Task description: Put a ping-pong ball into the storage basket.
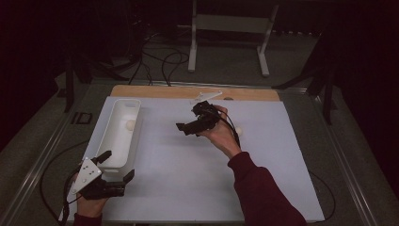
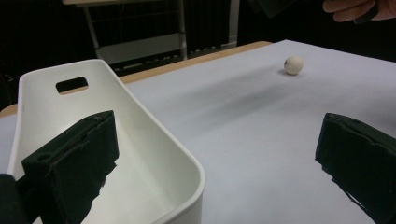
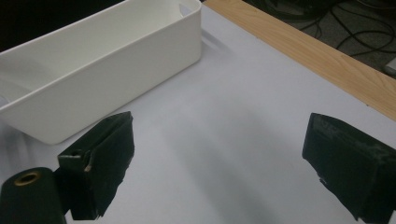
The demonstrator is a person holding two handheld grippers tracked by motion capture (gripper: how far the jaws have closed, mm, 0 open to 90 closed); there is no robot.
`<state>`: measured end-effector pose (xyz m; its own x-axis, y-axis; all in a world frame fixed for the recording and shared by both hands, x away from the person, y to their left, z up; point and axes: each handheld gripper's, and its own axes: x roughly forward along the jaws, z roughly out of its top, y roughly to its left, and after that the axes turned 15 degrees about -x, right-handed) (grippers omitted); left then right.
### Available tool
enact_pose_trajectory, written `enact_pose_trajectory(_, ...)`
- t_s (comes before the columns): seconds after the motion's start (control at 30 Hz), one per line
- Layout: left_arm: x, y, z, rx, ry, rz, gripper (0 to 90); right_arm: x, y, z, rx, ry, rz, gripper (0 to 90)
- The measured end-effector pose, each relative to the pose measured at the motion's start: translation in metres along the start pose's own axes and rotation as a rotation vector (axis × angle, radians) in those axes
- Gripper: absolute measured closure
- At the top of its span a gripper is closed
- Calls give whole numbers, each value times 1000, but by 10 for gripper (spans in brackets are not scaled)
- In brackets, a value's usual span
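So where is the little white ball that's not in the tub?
In the high view the small white ball lies on the white table cover, right of the middle, just beside the person's right hand and far from the white tub on the left.

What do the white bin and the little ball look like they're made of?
The white bin looks like moulded plastic: smooth, slightly glossy walls, rounded rim, cut-out handle slot. The ball is off-white and matte with a small dark mark, possibly plastic or foam; the material stays uncertain.

Dim room, dark surroundings; white mat (image 1: 188, 179) brightest; soft shadows, perhaps overhead light; near fingers (image 2: 70, 163) slightly blurred.
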<state>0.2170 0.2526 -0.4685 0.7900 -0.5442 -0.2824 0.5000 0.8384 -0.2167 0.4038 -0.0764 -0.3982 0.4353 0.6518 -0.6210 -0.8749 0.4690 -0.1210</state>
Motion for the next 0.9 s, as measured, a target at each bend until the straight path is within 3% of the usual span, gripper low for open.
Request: enact_pose_trajectory(0.9,0,0,0,0,0,0,0,-9,-14,-18,37,12,-28,87)
